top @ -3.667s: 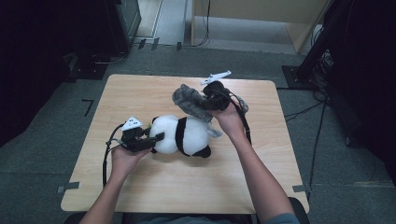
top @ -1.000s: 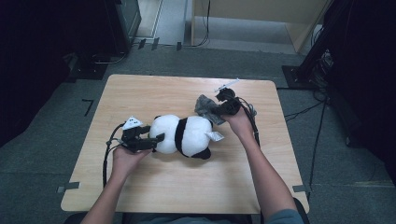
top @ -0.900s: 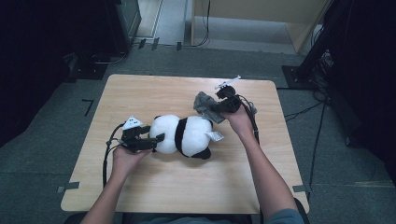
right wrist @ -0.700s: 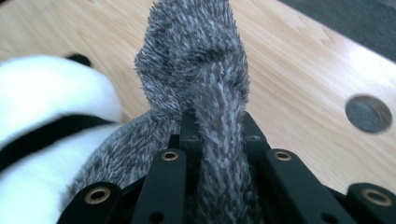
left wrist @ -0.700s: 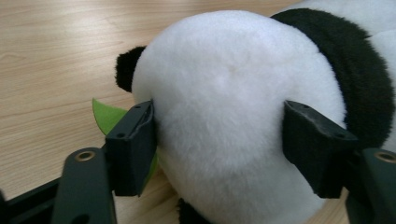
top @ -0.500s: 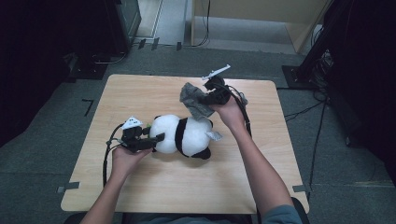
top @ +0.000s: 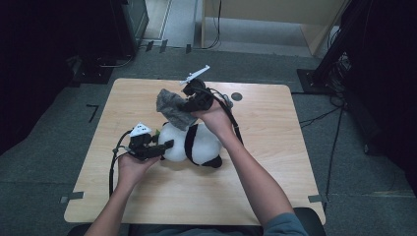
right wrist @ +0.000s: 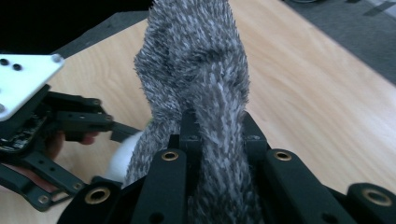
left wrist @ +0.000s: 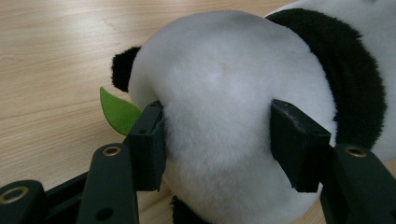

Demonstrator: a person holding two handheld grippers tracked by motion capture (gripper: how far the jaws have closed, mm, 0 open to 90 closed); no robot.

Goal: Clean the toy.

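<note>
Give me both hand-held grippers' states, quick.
Left hand-held gripper: jaws have just been closing, now pressing into the panda plush's white head.
Right hand-held gripper: shut on the grey furry cloth, held above the panda.

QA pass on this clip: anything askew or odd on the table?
Nothing damaged or spilled. The panda plush lies on its side on the table, left tongs around its white head. The right tongs hold a grey furry cloth lifted above it.
</note>
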